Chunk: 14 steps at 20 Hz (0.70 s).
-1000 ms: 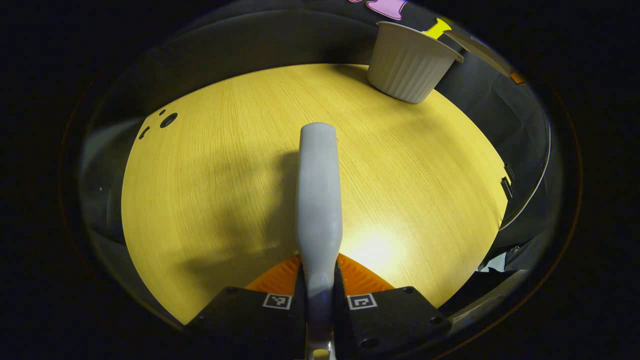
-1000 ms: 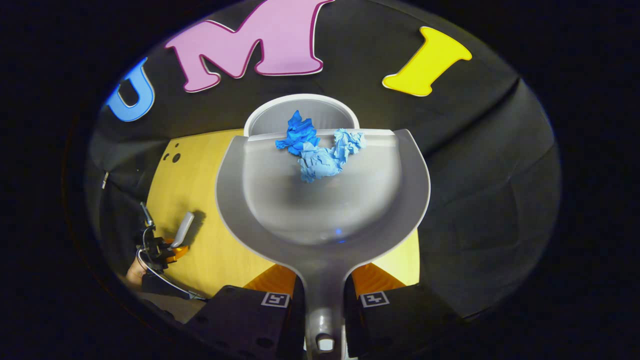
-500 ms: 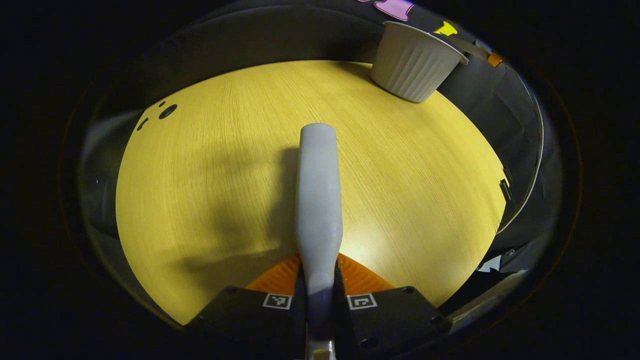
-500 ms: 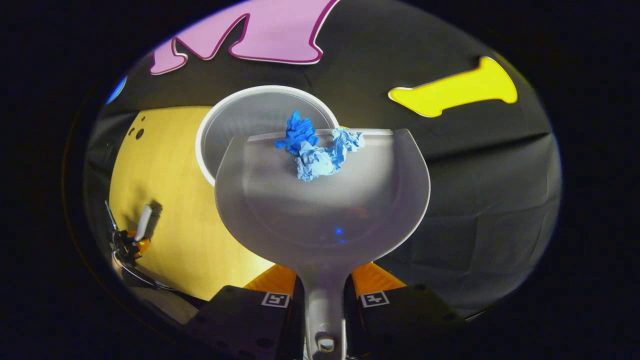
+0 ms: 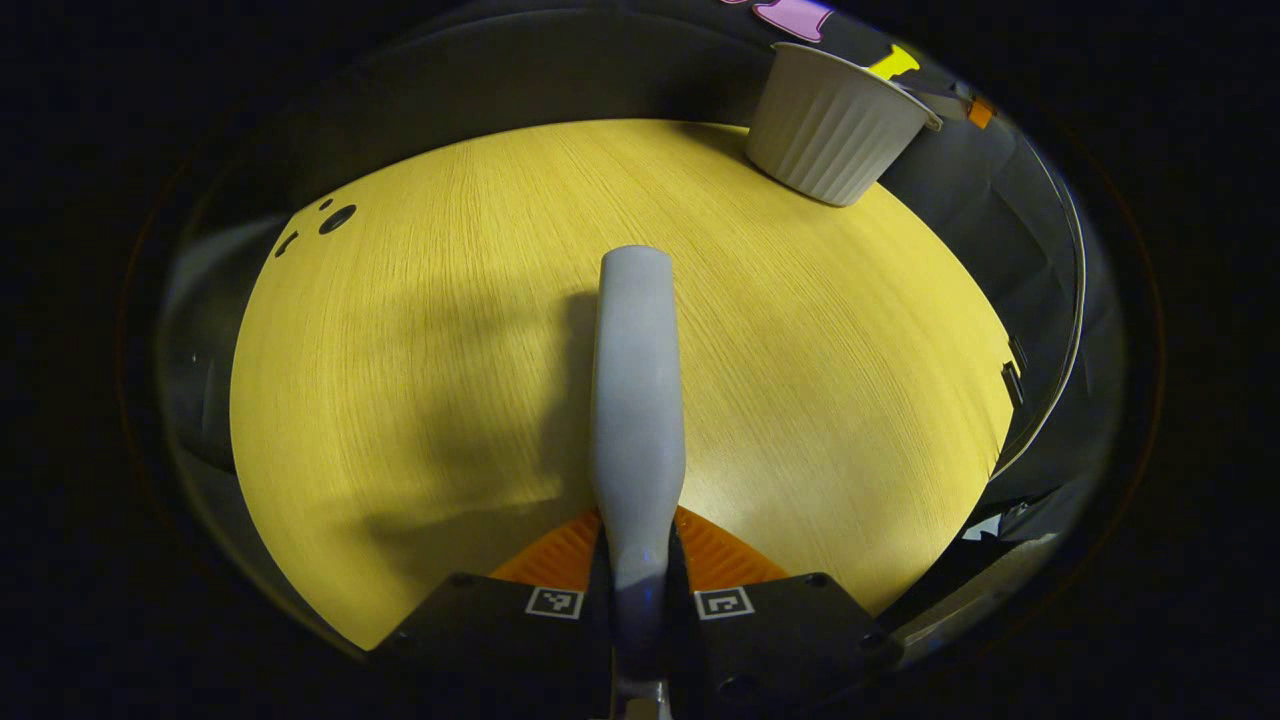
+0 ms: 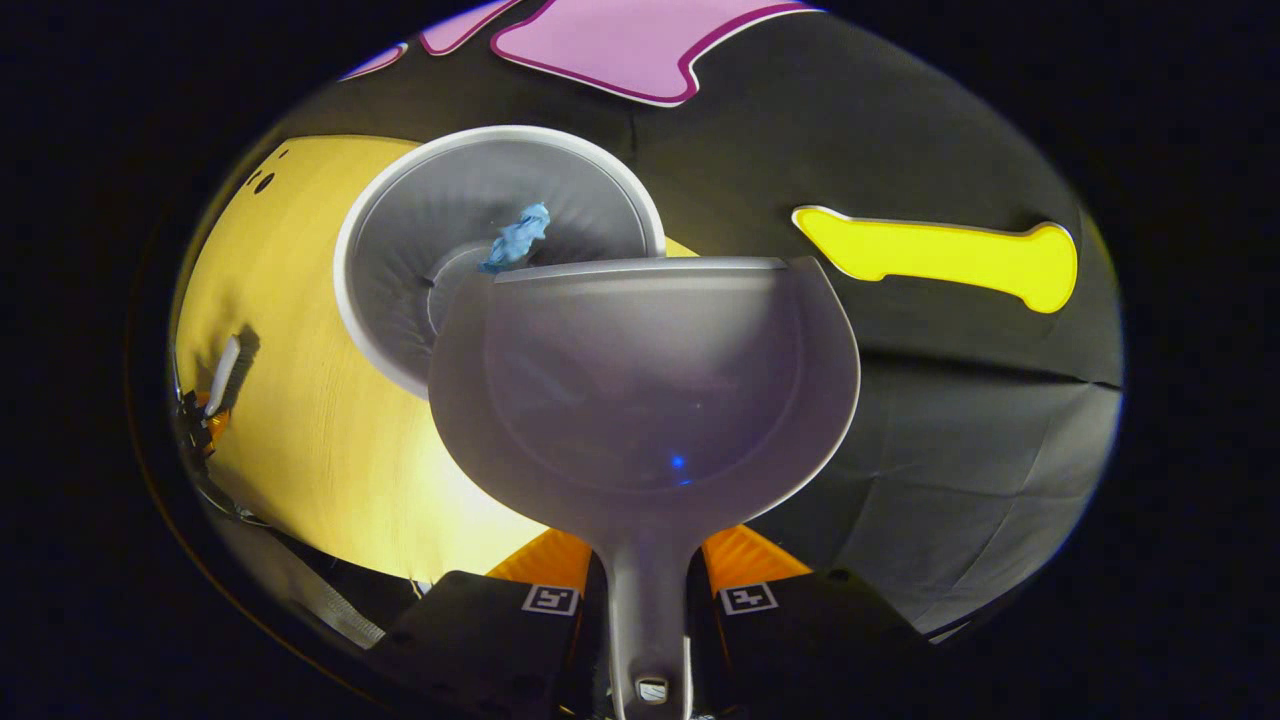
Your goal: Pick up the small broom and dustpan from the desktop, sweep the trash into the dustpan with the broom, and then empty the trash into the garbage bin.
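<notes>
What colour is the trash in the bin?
Blue; the trash shows best in the right gripper view, inside the bin.

Left gripper [image 5: 638,590] clamped on broom [image 5: 637,400] over yellow desktop [image 5: 420,330]; ribbed garbage bin [image 5: 835,125] at far edge.

Counter [image 5: 420,330]: bare wood stretches wide ahead of the broom [image 5: 637,400], open for passing.
Far corner: the garbage bin [image 5: 832,125] stands on the counter edge, backed by the booth wall.
Bin mouth: the dustpan [image 6: 645,380] hangs over its near rim, blocking that side; blue paper [image 6: 515,238] lies inside.
</notes>
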Motion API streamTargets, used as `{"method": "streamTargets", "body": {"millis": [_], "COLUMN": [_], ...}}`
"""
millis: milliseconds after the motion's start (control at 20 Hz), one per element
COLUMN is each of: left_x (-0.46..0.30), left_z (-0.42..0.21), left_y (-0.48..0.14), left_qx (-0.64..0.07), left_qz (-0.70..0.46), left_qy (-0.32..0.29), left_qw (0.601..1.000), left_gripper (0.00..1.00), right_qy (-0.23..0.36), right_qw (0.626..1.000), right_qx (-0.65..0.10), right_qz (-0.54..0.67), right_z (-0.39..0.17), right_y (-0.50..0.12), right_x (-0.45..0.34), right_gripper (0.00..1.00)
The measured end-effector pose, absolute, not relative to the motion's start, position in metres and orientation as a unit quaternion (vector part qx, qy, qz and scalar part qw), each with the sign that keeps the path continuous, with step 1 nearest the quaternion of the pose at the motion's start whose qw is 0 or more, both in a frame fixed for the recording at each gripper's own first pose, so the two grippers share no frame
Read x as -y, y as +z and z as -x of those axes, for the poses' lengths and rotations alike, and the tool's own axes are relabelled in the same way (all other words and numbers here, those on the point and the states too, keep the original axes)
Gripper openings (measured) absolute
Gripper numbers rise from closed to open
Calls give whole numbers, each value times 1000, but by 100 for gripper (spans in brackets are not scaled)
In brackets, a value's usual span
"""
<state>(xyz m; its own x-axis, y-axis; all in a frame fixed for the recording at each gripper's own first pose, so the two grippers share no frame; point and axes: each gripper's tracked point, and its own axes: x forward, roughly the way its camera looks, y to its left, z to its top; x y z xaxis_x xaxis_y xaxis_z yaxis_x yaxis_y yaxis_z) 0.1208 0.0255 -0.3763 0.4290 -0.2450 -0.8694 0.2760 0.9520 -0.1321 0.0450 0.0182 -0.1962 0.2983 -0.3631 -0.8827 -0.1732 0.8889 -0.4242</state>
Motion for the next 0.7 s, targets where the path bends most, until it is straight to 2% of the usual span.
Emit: {"method": "streamTargets", "body": {"millis": [200, 400, 700], "left_x": [-25, -25, -22], "left_z": [-121, -121, -121], "left_y": [-377, -375, -369], "left_qx": [-514, -514, -511], "left_qz": [-16, -19, -31], "left_qy": [-152, -143, -130], "left_qw": [844, 845, 849], "left_gripper": [26, 26, 26], "right_qy": [-58, -49, -2], "right_qw": [776, 818, 871], "right_qx": [-585, -544, -477], "right_qz": [230, 177, 121], "right_z": [-46, -47, -4], "right_y": [-197, -191, -176], "right_x": [-20, -27, -65], "right_gripper": [36, 36, 36]}}
